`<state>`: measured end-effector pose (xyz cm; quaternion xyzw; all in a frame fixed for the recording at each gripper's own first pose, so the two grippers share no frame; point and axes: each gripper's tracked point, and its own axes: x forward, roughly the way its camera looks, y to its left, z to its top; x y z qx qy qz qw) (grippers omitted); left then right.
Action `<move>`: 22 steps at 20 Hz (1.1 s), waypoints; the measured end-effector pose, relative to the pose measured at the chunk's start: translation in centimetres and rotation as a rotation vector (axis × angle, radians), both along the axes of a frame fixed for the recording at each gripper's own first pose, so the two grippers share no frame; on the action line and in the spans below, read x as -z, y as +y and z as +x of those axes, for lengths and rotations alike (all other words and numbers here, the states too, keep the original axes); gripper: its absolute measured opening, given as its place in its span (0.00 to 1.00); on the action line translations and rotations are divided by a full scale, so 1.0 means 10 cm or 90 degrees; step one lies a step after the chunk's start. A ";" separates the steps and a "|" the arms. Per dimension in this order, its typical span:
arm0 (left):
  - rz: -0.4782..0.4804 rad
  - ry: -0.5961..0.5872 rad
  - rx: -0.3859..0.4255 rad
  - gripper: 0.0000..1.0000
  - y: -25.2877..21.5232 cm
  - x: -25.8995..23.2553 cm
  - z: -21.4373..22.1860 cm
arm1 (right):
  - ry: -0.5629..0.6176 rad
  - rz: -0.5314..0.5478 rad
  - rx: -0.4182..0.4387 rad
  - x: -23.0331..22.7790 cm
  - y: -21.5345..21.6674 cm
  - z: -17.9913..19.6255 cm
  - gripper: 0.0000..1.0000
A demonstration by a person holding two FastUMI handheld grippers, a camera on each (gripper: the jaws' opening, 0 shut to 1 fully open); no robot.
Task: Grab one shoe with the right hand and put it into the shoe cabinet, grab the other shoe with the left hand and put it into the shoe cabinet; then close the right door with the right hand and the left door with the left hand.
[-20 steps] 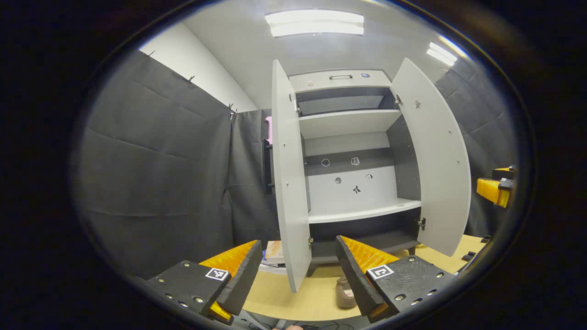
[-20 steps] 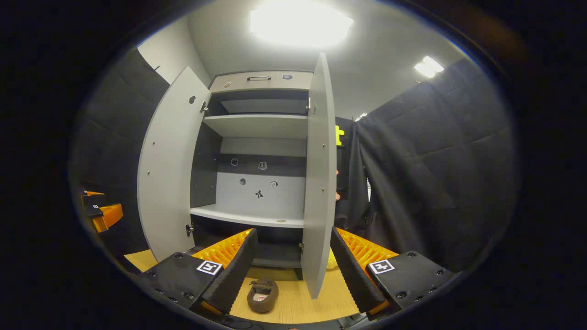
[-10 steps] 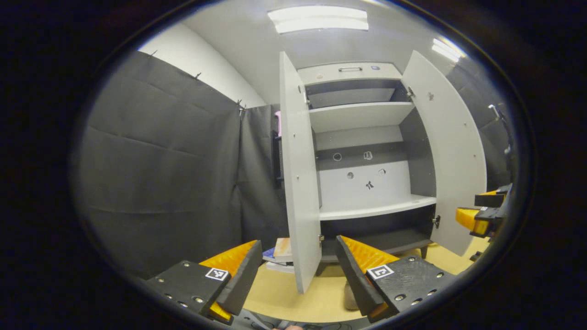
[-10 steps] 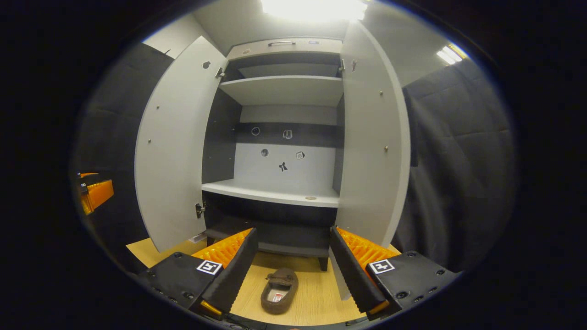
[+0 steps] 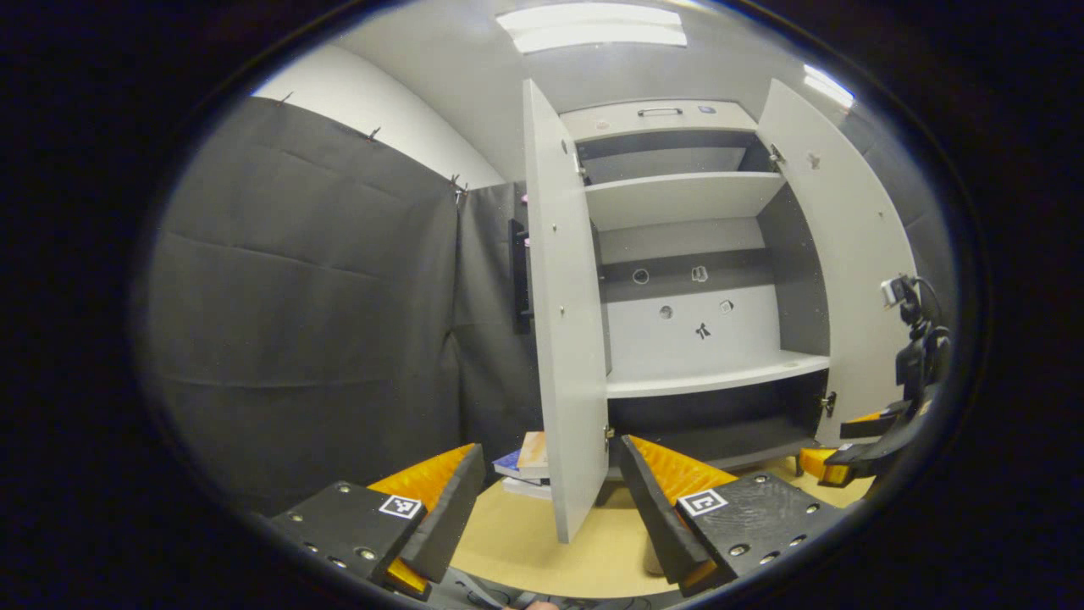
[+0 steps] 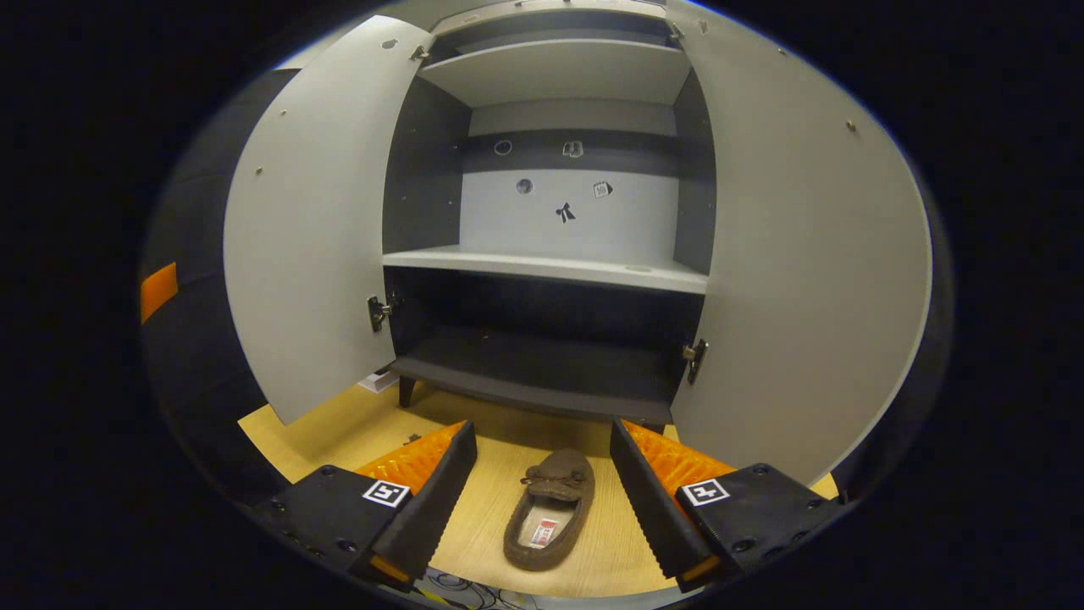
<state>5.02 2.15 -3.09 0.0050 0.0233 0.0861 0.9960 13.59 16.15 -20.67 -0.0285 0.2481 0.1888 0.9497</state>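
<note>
the right gripper hangs low over the wooden floor with its fingers spread wide and nothing between them but air; the brown shoe lies on the floor in line with that gap, toe toward the shoe cabinet, which looks like a deliberate line-up for picking it up, since the task gives the first shoe to the right hand. the shoe is untouched, and it sits just in front of the cabinet's low dark bottom shelf, a short carry away. both doors stand swung out, the left door and the right door, so the opening is free for loading and closing them comes last. the left gripper is also spread and holds nothing, kept higher and off to the side, probably waiting its turn. the left gripper view adds things the other lacks: a small stack of books on the floor behind the edge of the left door, the cabinet's top panel with its handle, the ceiling lights, and the right gripper seen from outside at the far right. the right gripper view gives the clear look at the shoe's open inside and the bare shelves; i cannot make out a second shoe for certain.
</note>
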 end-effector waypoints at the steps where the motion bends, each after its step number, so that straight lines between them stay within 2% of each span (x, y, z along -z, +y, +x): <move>1: 0.002 0.003 0.000 0.93 0.00 0.01 0.01 | 0.020 -0.005 -0.004 0.12 0.02 0.01 1.00; 12: 0.013 0.033 -0.009 0.93 0.00 0.16 0.20 | 0.208 -0.035 -0.015 1.26 0.14 -0.03 1.00; 14: 0.015 0.037 -0.011 0.93 0.00 0.17 0.20 | 0.233 -0.031 -0.009 1.37 0.16 -0.04 0.94; 16: 0.018 0.041 -0.014 0.93 0.00 0.18 0.20 | 0.253 -0.027 -0.008 1.46 0.20 -0.07 0.82; 17: 0.019 0.043 -0.015 0.93 0.01 0.19 0.21 | 0.264 -0.028 -0.009 1.52 0.22 -0.08 0.85; 20: 0.021 0.047 -0.019 0.93 0.01 0.20 0.20 | 0.287 -0.040 -0.010 1.69 0.26 -0.08 0.84; 22: 0.020 0.049 -0.020 0.93 0.02 0.21 0.20 | 0.303 -0.048 -0.007 1.79 0.30 -0.08 0.62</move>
